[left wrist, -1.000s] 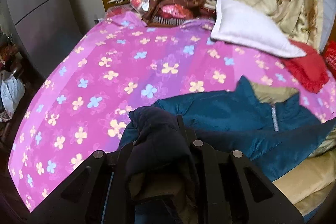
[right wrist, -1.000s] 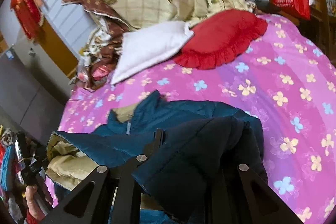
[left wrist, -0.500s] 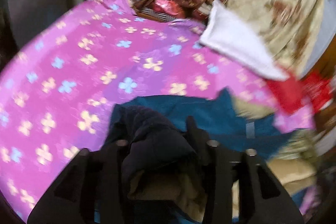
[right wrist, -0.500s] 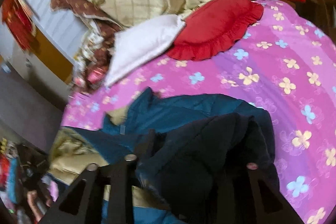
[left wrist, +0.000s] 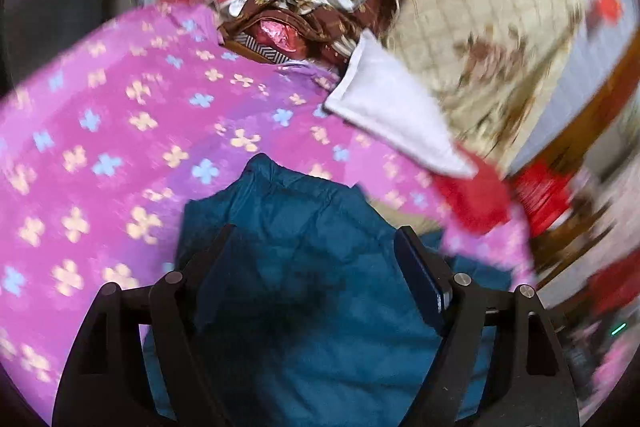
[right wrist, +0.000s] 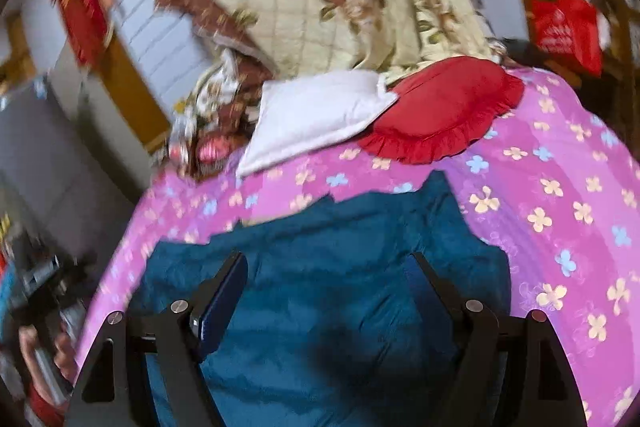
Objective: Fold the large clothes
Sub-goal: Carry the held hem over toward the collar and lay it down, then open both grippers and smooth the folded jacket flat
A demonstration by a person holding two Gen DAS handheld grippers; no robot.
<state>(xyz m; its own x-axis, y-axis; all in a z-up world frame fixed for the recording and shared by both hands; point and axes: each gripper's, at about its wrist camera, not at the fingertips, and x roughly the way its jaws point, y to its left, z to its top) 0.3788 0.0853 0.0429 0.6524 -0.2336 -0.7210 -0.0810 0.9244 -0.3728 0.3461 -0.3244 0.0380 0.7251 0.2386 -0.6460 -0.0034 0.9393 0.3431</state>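
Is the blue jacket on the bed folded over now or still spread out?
Folded: the blue jacket lies as a compact doubled bundle on the pink bedspread, with no sleeves trailing out.

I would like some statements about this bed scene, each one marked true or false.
1. Both grippers are shut on the jacket. False: the left gripper and right gripper stand open, nothing pinched.
2. The teal jacket lies on the pink flowered bedsheet. True.
3. The white pillow touches the red ruffled cushion. True.
4. The cushion is blue. False: it is red.
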